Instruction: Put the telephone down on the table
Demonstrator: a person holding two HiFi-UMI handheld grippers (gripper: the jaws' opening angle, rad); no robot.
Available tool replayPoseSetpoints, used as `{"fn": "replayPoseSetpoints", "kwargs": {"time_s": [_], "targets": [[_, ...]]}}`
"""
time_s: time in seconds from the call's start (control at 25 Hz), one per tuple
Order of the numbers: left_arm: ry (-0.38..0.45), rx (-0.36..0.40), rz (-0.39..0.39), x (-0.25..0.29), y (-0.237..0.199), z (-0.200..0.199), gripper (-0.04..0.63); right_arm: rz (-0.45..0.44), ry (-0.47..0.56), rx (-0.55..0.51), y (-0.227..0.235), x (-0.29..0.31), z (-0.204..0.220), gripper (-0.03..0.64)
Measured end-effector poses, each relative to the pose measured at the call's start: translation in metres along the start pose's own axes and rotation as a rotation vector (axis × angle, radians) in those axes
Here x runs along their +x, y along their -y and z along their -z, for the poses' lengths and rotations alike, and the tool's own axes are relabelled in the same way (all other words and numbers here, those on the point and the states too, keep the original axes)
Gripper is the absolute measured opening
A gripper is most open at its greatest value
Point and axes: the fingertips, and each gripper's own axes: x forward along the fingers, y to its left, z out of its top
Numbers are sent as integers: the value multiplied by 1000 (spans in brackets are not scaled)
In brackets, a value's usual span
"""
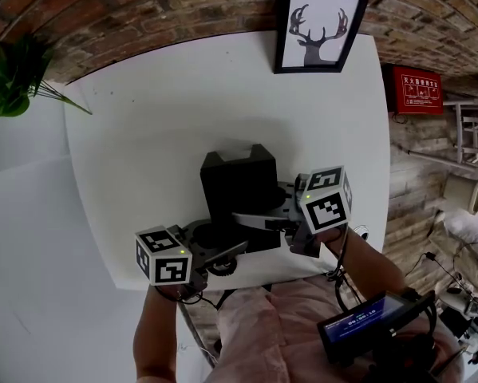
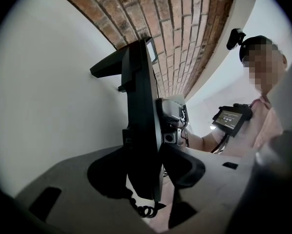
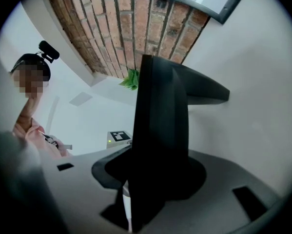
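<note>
The black telephone [image 1: 239, 183] is held over the near edge of the white counter [image 1: 143, 150], about midway along that edge, with one gripper on each of its sides. Whether its base touches the counter cannot be told.

The left hand-held gripper [image 2: 146, 172] is closed on the telephone: in its own view the dark body stands on edge between the two jaws, both pressing against it, and a coiled cord [image 2: 146, 210] hangs just below. The right hand-held gripper [image 3: 155, 174] is clamped on the opposite side, and the telephone fills the gap between its jaws in the same way. In the head view the two marker cubes flank the telephone, and each gripper points inward toward it.

A framed deer picture [image 1: 318, 26] leans against the brick wall [image 1: 143, 6] at the counter's far edge. A green plant [image 1: 15, 74] sits beyond the far left corner.
</note>
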Motion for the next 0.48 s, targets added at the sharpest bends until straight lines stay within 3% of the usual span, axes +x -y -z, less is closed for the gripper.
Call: {"fn": "replayPoseSetpoints", "kwargs": {"time_s": [0.48], "targets": [[-56,-34,-20,6,-5,6,209,11,-25,-4,5,-1,6,193]]}}
